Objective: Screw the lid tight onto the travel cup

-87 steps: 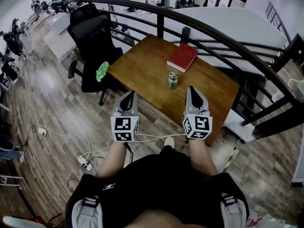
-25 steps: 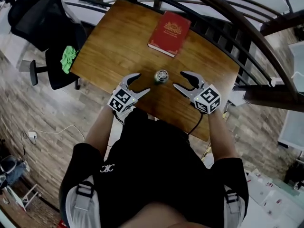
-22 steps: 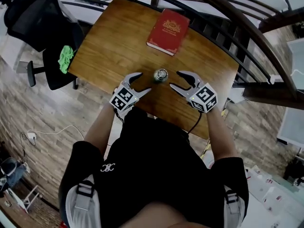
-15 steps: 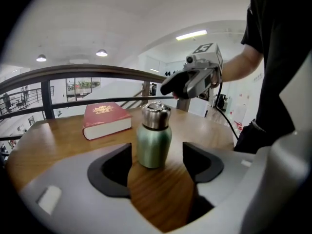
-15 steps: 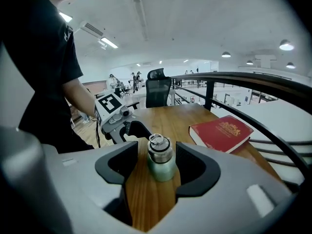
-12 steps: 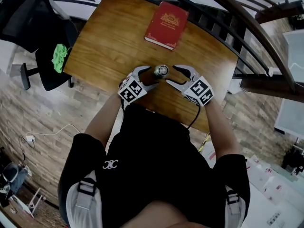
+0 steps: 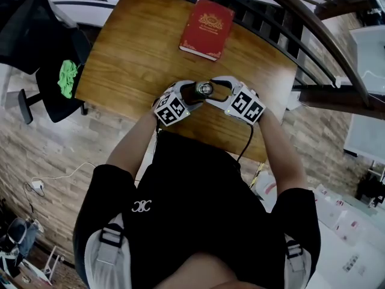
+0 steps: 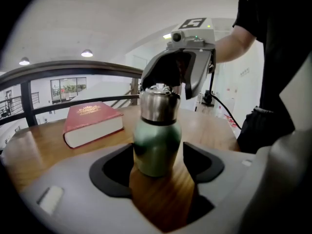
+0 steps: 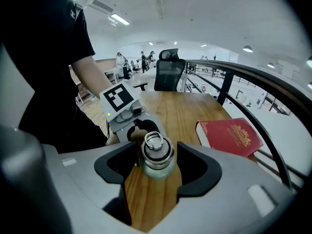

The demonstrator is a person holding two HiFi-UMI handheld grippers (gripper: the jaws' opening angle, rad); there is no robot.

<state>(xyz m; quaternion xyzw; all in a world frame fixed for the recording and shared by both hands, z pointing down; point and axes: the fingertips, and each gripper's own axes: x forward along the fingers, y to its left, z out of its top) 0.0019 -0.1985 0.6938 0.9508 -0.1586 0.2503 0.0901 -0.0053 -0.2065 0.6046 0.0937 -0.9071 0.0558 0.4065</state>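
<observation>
A green travel cup (image 7: 204,90) with a steel lid (image 8: 157,104) stands upright on the wooden table (image 7: 132,47), near its front edge. In the head view my left gripper (image 7: 187,93) and right gripper (image 7: 218,89) flank it from either side. My left gripper (image 8: 158,162) has the cup's green body (image 8: 157,147) between its pads, at most barely touching. My right gripper (image 9: 157,165) straddles the lid (image 9: 156,152) higher up, a gap showing on each side. Both pairs of jaws have just been opening and stand open.
A red book (image 7: 206,21) lies at the table's far side. A dark curved railing (image 7: 283,17) runs behind the table. To the left a black office chair (image 7: 45,53) carries a green cloth (image 7: 66,78). A cable (image 7: 248,143) hangs from the right gripper.
Both grippers have come inward and down from beside the cup, and now the cup stands between each pair of jaws. The cup has not moved on the table.
</observation>
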